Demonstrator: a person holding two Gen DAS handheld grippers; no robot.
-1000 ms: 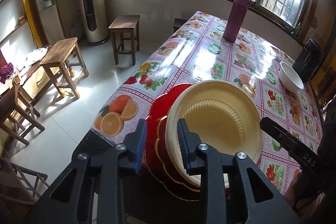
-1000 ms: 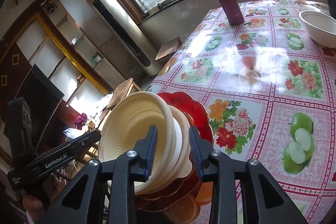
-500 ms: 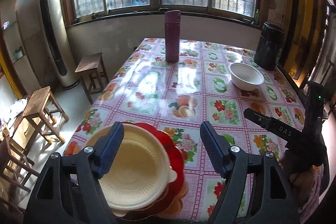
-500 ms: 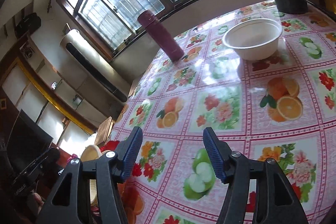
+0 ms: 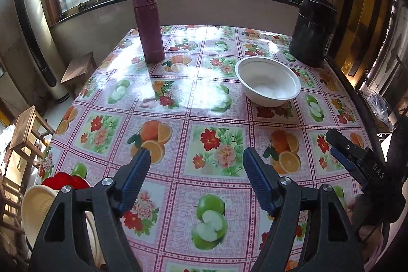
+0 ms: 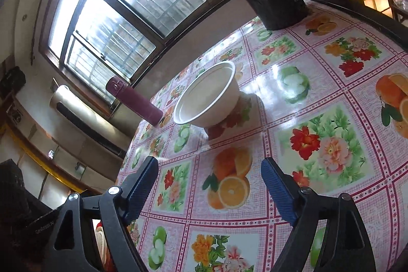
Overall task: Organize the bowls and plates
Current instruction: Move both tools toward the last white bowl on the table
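Left tool (image 5: 195, 176) gapes wide and empty, right tool (image 6: 210, 185), lettered "DAS", opening on nothing; round white plastic bowl (image 5: 267, 82) sits mid-tabletop (image 5: 216, 144), cream-and-red plate stack (image 5: 38, 205) at near-left edge

Left tool (image 5: 193, 177) spread wide over the patterned bench (image 5: 216, 144), nothing between its fingers.
White bowl (image 5: 267, 80) sits far right; maroon flask (image 5: 148, 22) far left, dark canister (image 5: 313, 29) far right corner. Cream plates (image 5: 38, 210) on red ones (image 5: 63, 179) hug the near-left edge; right tool (image 5: 341, 154) near right.
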